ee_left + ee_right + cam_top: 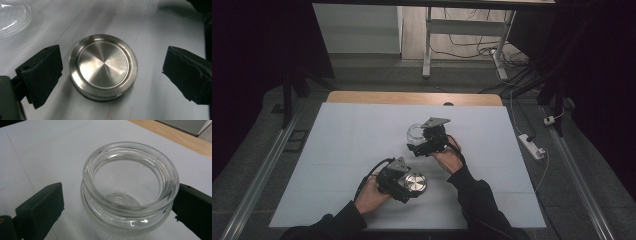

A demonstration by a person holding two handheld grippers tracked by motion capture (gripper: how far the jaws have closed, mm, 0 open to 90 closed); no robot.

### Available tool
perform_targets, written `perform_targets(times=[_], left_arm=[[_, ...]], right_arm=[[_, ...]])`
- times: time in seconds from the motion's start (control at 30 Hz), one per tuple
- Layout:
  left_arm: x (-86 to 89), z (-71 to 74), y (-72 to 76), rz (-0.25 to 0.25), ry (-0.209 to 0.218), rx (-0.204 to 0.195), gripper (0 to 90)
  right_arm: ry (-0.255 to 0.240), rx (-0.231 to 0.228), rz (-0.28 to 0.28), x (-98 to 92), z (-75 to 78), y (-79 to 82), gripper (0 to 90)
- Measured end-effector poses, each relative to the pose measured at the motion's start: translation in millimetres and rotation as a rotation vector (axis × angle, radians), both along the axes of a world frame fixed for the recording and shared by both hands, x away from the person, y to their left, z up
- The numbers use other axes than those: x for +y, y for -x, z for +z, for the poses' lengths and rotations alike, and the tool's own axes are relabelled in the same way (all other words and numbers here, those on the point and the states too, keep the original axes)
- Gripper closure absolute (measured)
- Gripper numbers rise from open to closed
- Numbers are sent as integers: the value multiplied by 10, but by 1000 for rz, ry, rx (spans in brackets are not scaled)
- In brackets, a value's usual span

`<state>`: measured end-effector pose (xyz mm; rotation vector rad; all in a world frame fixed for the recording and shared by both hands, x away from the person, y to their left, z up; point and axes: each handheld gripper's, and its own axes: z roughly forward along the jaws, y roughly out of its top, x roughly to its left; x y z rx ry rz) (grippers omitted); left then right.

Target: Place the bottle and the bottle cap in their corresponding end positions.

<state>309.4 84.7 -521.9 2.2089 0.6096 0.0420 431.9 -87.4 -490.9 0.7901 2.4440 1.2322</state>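
While my left gripper (110, 75) hangs over the steel lid (103, 67), its jaws stand apart on either side with clear gaps, touching nothing. That lid lies flat on the white table (342, 150), near my edge, and I judge it stiff, smooth and slippery for the pads; the place to take it is across its rim, low down, where the side wall gives the foam something to bite.

Further right and farther from me, my right gripper (117, 210) straddles the glass jar (130, 192), which stands upright and uncapped. These jaws are spread wide too: the left pad stands clear of the glass, while the right pad sits just beside the wall and I cannot tell whether it touches. I take the jar as heavy for its size, rigid and breakable, so the grip belongs on the body below the threaded neck, squeezed gently
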Motion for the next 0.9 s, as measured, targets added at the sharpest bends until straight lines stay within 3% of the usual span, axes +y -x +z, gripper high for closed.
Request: perform_targets(times=[0.33, 0.47, 0.63, 0.9], left_arm=[[135, 96, 32, 2, 38, 11, 5], [220, 143, 43, 1, 76, 37, 0], [338, 213, 69, 2, 79, 36, 0], [515, 265, 125, 38, 106, 26, 0]], right_arm=[[-9, -4, 1, -41, 77, 74, 0], [3, -14, -1, -57, 100, 108, 0], [12, -21, -5, -106, 129, 163, 0], [-25, -14, 6, -193, 205, 283, 0]])
